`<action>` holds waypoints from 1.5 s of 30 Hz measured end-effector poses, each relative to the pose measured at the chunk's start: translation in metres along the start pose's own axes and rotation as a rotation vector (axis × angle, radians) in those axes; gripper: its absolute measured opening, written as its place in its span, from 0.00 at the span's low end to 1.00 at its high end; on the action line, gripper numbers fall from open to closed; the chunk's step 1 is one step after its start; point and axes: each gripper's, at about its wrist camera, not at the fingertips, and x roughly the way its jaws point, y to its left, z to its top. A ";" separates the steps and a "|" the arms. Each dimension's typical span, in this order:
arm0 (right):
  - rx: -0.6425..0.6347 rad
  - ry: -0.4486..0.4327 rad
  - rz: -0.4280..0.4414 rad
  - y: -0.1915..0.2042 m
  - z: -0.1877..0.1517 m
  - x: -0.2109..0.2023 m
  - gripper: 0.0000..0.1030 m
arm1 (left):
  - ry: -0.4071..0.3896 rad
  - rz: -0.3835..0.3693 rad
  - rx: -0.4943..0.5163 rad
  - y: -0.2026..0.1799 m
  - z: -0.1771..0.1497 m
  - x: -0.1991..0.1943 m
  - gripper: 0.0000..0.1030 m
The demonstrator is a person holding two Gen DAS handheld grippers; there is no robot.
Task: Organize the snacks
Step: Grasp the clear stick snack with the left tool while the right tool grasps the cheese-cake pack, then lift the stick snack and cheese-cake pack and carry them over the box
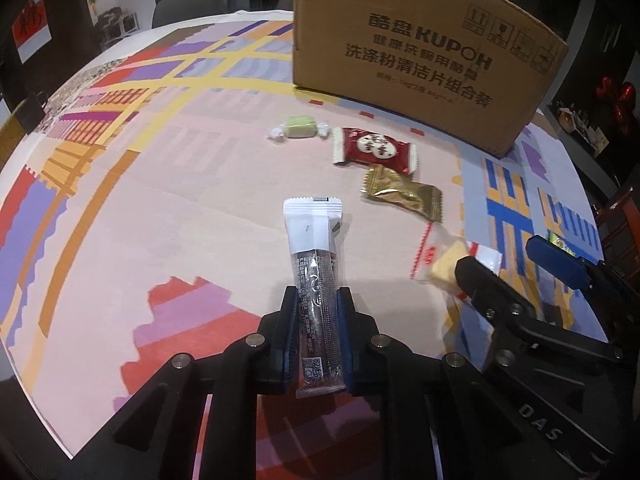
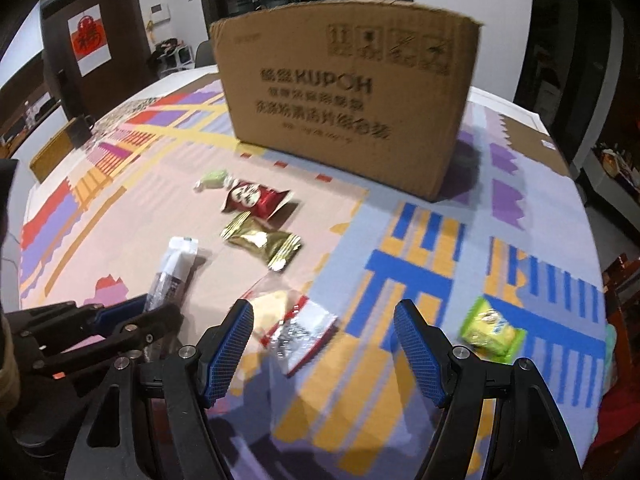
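My left gripper point(image 1: 317, 300) is shut on a long white-and-clear stick snack point(image 1: 314, 264), held just above the table; it also shows in the right wrist view point(image 2: 172, 276). My right gripper point(image 2: 324, 316) is open, its fingers either side of a clear packet with a yellow biscuit point(image 2: 292, 320), which also shows in the left wrist view point(image 1: 444, 264). A green candy point(image 1: 298, 126), a red packet point(image 1: 374, 148) and a gold packet point(image 1: 402, 192) lie in a row before the cardboard box point(image 1: 420, 52). A green snack pack point(image 2: 490, 330) lies at the right.
The tall cardboard box point(image 2: 344, 104) stands at the back of the table on a colourful patterned cloth point(image 1: 160, 200). A dark chair point(image 1: 620, 224) stands at the right table edge. A brown bag point(image 2: 56, 152) sits at the far left edge.
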 end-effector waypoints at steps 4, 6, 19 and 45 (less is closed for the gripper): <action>-0.015 0.028 0.011 0.010 -0.001 0.012 0.72 | 0.001 -0.005 0.004 0.008 0.000 0.000 0.19; -0.018 0.035 0.006 0.013 -0.001 0.015 0.72 | 0.000 -0.010 0.005 0.010 0.000 0.000 0.19; -0.035 0.052 -0.037 0.032 0.001 0.028 0.60 | -0.004 -0.038 0.003 0.019 0.001 -0.001 0.18; 0.069 -0.030 -0.056 0.022 0.005 -0.010 0.36 | -0.060 -0.092 0.052 0.010 0.013 -0.020 0.18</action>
